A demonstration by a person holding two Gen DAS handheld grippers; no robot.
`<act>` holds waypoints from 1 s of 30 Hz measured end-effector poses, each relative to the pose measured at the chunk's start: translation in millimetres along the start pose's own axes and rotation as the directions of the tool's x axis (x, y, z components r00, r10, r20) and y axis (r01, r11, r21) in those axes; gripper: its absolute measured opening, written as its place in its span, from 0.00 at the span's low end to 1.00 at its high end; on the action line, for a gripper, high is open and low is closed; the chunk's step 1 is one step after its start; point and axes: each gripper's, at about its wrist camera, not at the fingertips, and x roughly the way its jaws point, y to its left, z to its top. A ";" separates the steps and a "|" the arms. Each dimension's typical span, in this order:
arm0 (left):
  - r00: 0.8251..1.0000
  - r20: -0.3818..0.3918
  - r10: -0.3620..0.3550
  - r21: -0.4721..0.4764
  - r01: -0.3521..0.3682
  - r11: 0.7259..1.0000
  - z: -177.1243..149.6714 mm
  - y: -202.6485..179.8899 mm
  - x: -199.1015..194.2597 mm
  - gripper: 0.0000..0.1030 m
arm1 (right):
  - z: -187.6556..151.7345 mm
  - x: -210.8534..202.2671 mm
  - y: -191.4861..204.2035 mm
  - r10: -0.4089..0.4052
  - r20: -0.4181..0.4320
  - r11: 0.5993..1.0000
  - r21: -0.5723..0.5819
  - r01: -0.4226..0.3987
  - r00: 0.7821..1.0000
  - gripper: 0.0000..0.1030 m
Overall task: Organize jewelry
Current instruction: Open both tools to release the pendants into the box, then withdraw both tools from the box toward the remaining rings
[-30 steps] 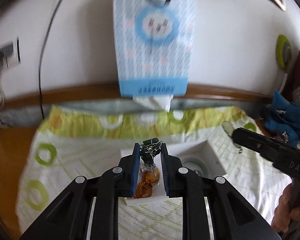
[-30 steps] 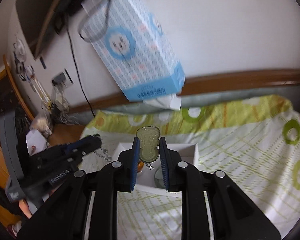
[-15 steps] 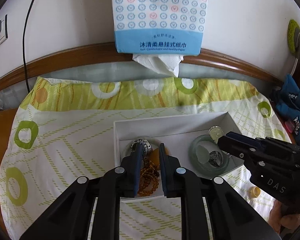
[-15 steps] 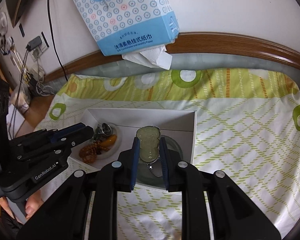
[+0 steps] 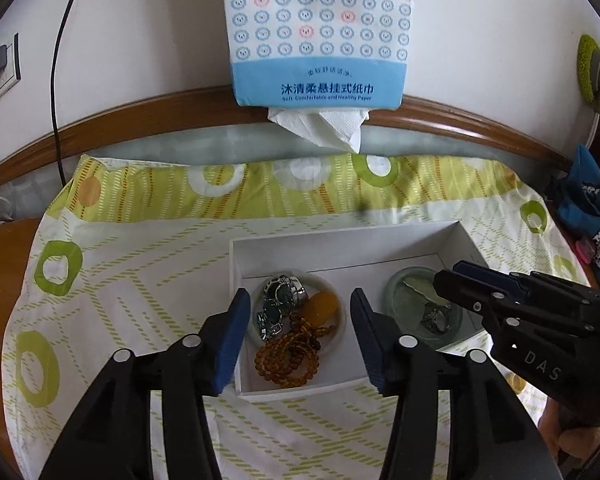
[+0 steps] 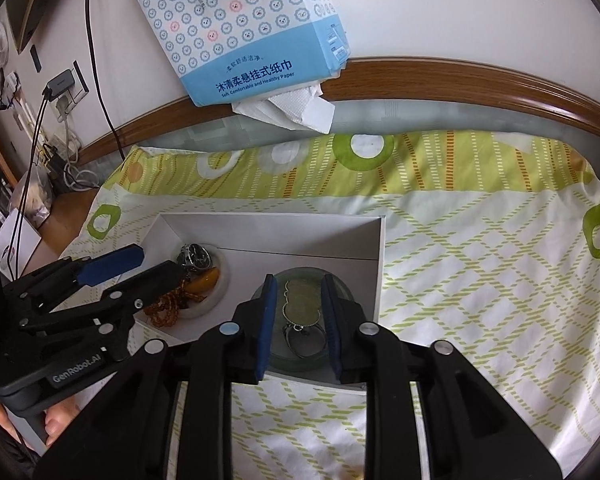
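Jaws of the left gripper [image 5: 296,336] have just been opening and stand wide, empty, over the white dish [image 5: 336,300] holding the dropped chain, amber beads [image 5: 288,356] and stone. Right gripper [image 6: 298,320] has parted slightly; the green pendant [image 6: 302,300] lies in the green dish [image 6: 340,284], apparently released. Best lift both straight up, clear of the white box [image 5: 340,244].

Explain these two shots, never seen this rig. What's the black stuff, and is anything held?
No robot here: a person holds a two-finger tool in each hand, each with a fisheye camera looking along its fingers. One picture comes from the left hand-held gripper, the other from the right hand-held gripper. On the patterned cloth sits a white box with a white dish of amber beads and a green dish with a pale pendant and a ring. Both jaws have just been opening; nothing is held.
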 end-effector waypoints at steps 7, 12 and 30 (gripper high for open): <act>0.999 0.036 0.013 0.009 -0.014 1.000 -1.5 -5.4 -10.7 0.74 | 0.2 -20.6 1.6 -0.015 0.060 1.000 0.008 0.015 0.998 0.49; 0.995 0.079 0.052 0.030 -0.055 0.998 -3.0 -11.5 -21.0 0.79 | 1.0 -40.0 1.1 -0.015 0.106 1.000 0.027 0.012 0.994 0.68; 0.961 0.214 0.175 0.069 -0.193 0.979 -10.7 -28.2 -57.8 0.91 | -0.4 -93.2 18.2 -0.051 0.199 0.999 0.010 0.050 0.979 0.90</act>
